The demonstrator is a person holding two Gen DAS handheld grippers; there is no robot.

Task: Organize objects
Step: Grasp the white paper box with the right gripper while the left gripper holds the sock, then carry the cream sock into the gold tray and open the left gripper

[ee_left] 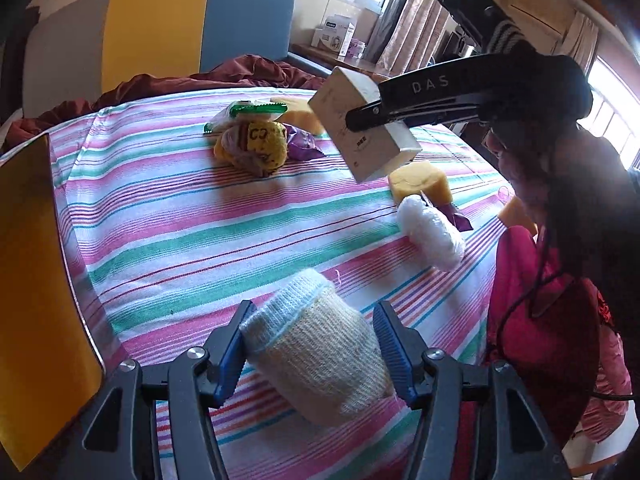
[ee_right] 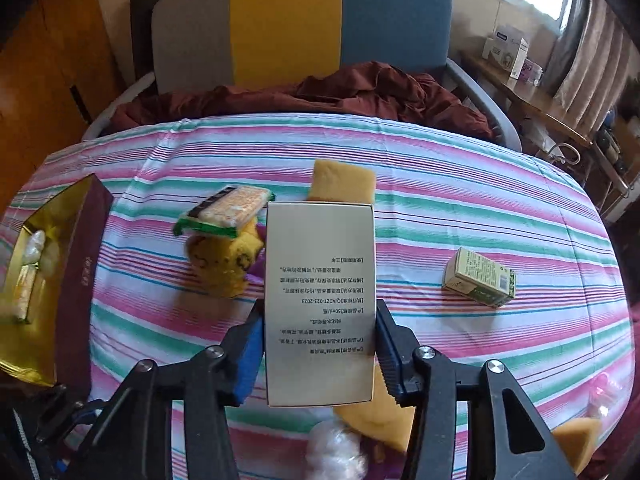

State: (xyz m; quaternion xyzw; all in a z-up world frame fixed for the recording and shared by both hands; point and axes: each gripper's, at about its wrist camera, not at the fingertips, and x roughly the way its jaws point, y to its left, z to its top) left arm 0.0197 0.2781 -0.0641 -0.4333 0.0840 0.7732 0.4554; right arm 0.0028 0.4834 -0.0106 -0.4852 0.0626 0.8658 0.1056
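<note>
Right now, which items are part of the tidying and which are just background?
In play:
white carton in right gripper
knitted pouch between left gripper pads
open gold-lined box
green-white carton
yellow sponge

Background:
maroon blanket
chair

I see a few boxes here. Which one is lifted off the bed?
The white box, clamped between the right gripper's fingers above the striped sheet. The small green box lies on the sheet; the open maroon box sits at the left edge.
</note>
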